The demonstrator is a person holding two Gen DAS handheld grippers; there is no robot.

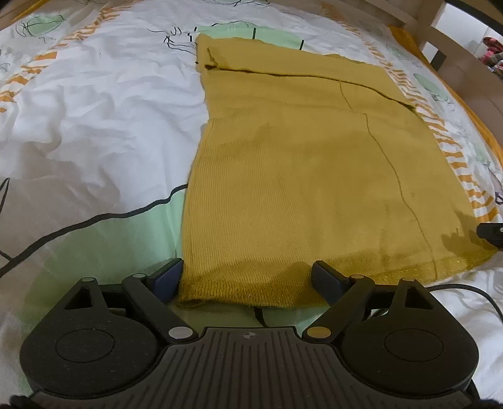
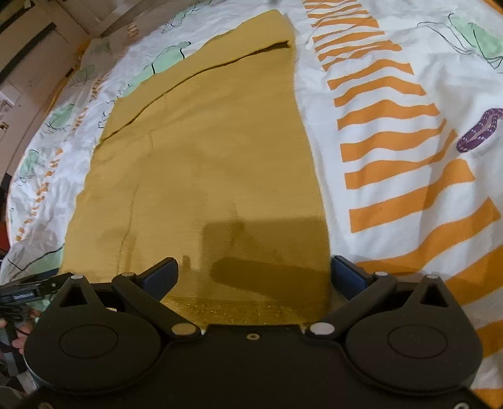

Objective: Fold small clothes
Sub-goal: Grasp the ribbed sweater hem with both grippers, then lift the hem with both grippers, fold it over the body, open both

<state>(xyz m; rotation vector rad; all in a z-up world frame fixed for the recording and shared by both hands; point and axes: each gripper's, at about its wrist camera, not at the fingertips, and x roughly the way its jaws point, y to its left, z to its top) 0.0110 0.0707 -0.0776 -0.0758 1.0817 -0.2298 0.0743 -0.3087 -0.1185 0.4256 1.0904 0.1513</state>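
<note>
2 grippers [image 1: 246, 278] [image 2: 253, 277] agape over mustard knit [image 1: 298, 176]; no legible writing.

The mustard sweater [image 1: 283, 176] is a matt, fine-ribbed knit, with a faintly glittering band along its hem next to the grippers. Under it the bedsheet [image 1: 94, 110] is smooth, creased printed cotton-like cloth. Both the left gripper [image 1: 246, 280] and right gripper [image 2: 253, 277] are matt, grainy black plastic with small shiny metal pivot pins, and beyond the sweater's far corner stands pale bare wood furniture [image 1: 440, 19].
</note>
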